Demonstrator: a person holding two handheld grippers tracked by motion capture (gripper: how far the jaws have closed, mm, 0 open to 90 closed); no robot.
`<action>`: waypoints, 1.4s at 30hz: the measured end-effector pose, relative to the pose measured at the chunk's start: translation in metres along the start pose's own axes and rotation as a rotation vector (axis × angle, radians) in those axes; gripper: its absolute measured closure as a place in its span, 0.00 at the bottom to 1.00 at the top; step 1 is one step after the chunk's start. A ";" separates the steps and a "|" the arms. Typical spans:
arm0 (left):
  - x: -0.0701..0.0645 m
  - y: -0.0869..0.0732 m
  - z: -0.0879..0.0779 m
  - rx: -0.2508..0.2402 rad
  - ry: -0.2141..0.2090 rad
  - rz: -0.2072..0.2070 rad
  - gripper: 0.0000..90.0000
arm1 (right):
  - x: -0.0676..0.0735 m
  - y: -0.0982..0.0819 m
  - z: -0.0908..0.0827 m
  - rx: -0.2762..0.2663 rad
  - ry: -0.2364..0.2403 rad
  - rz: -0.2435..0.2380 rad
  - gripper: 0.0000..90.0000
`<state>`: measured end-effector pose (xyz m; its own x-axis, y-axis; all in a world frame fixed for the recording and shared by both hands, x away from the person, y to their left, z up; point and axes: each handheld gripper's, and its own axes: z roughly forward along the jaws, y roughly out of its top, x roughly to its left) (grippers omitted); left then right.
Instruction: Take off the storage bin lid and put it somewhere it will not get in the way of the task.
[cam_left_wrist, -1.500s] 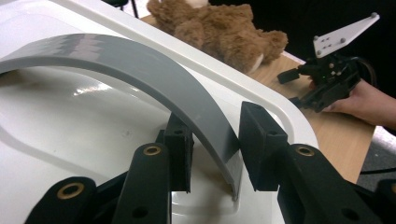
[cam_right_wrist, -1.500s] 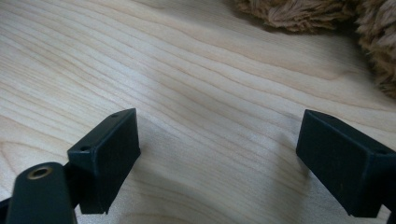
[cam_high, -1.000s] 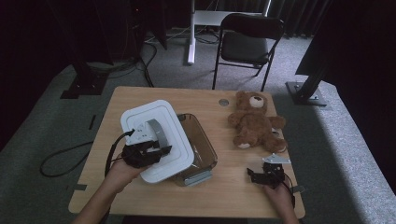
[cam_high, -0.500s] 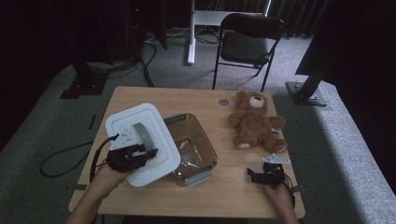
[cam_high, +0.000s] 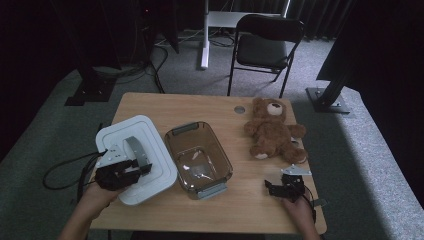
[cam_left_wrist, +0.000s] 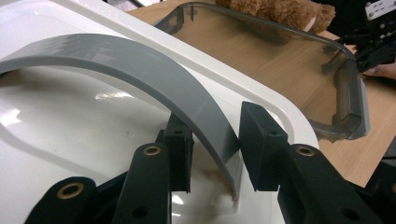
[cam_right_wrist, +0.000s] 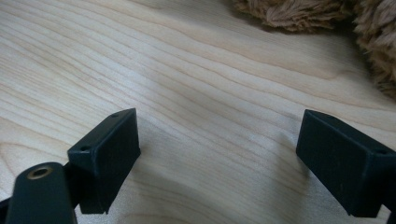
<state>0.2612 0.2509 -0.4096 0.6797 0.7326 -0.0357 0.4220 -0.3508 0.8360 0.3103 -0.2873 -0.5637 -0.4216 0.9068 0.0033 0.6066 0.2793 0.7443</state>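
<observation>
the left gripper (cam_high: 131, 169) is clamped on the grey handle (cam_left_wrist: 154, 79) of the white lid (cam_high: 135, 155); in the left gripper view the two black pads sit on either side of the arched strap near its end, pressing it. the lid is off the tub (cam_high: 198, 159) and lies just to the left of it on the table (cam_high: 210, 107), its near right edge reaching slightly over or against the tub's left rim; whether it rests flat i cannot tell. the tub is clear brown plastic, uncovered, with grey clips at its far and near ends. right of the tub, a little beyond it, lies a brown teddy bear (cam_high: 272, 131), apart from it. the right gripper (cam_high: 274, 188) rests low over bare wood to the right of the tub's near corner, its jaws standing wide apart with nothing between them; the bear's fur shows just beyond them.
</observation>
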 end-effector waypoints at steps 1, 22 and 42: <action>0.002 -0.003 0.000 0.001 -0.004 -0.008 0.74 | 0.000 0.000 0.000 0.000 0.000 0.000 0.14; 0.022 -0.062 0.065 0.092 -0.118 -0.046 0.74 | 0.000 0.000 0.000 0.000 0.000 -0.001 0.14; 0.038 -0.083 0.111 0.130 -0.189 -0.095 0.71 | 0.000 0.000 0.000 0.000 0.000 0.000 0.14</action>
<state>0.3182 0.2433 -0.5412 0.7286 0.6478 -0.2226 0.5543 -0.3666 0.7473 0.3104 -0.2874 -0.5637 -0.4218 0.9067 0.0031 0.6064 0.2795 0.7444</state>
